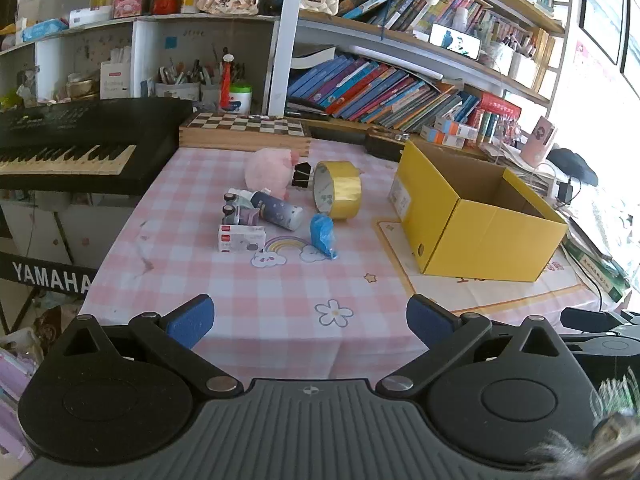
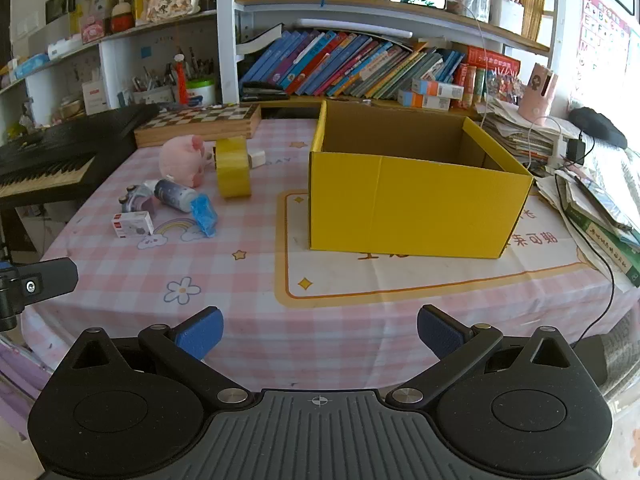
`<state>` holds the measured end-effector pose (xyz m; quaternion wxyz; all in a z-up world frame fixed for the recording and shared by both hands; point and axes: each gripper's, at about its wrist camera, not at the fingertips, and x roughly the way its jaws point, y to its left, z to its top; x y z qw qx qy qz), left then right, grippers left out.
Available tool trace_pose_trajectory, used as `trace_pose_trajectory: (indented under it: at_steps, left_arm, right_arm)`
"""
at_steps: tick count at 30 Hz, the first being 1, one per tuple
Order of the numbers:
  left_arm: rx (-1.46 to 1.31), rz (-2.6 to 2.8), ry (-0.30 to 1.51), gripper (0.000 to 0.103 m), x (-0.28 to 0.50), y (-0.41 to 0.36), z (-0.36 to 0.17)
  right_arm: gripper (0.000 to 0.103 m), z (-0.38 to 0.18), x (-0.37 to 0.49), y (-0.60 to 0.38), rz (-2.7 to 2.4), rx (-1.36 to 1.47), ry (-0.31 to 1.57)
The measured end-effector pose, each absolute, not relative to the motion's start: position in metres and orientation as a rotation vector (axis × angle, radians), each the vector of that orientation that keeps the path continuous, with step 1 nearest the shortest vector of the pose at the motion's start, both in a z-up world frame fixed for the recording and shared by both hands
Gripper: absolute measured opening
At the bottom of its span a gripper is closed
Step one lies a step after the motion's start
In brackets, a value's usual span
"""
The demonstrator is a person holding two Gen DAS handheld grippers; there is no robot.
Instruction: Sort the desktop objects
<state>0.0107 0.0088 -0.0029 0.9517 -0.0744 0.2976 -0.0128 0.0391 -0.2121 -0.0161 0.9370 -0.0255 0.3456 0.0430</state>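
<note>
Clearance: bare checked tablecloth directly ahead of both wide-spread grippers. Obstacles: item cluster around the tape roll farther ahead of the left gripper; open yellow box ahead of the right gripper; keyboard far left.

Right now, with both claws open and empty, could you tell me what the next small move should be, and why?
Probably ease the left claw forward toward the blue bag, the nearest loose item. The yellow box looks empty, and neither claw holds anything.
</note>
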Motion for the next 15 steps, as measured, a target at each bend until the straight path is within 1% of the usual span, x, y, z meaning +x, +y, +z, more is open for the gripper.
trace_pose_trajectory:
  at_steps: [15]
  left_arm:
    - [-0.199,-0.034,0.607,0.103,0.0112,0.0158,-0.0031]
  right_arm:
    - [0.103,-0.0154,0.0397,-0.2108,0.093,-0.049,0.704]
